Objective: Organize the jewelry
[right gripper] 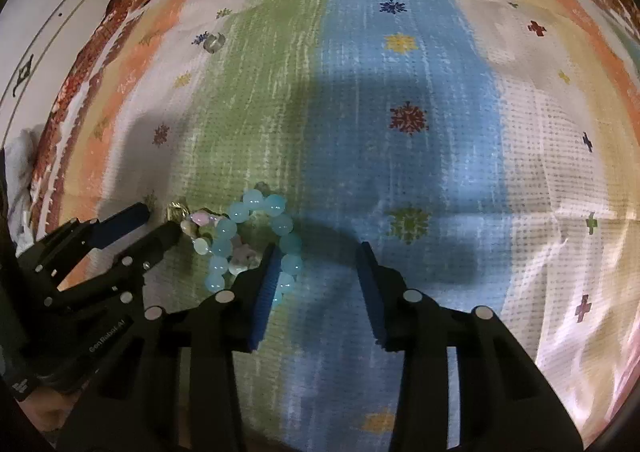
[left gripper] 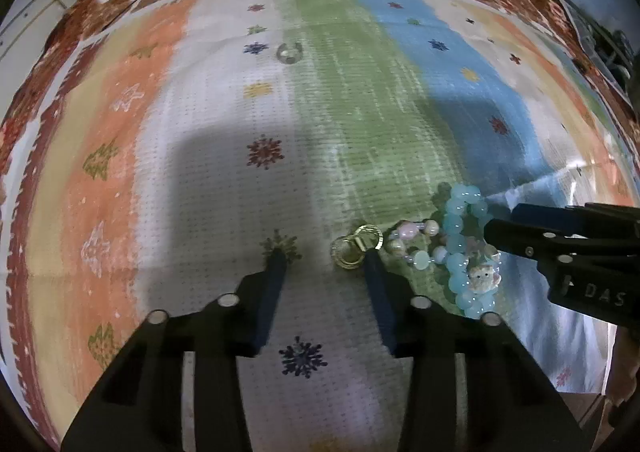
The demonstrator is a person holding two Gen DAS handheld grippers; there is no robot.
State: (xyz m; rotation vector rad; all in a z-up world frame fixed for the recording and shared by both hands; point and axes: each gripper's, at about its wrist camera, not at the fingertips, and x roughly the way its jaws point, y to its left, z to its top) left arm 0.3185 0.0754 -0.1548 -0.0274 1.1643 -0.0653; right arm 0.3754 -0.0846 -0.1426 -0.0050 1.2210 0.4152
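Resting on a striped, star-patterned mat (left gripper: 224, 172), a pale blue bead bracelet (right gripper: 256, 236) and gold rings (left gripper: 356, 248) lie near its front edge. Both the left gripper (left gripper: 326, 258) and the right gripper (right gripper: 316, 252) stand partly open, holding nothing. A small silver ring (left gripper: 288, 52) lies well apart toward the far edge.

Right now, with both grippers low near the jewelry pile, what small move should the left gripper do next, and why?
Probably shift the left gripper slightly toward the gold earrings. They lie at the tip of one finger, outside the open jaws, touching the pastel bead strand beside the blue bead bracelet. Centring first should help lift them alone.
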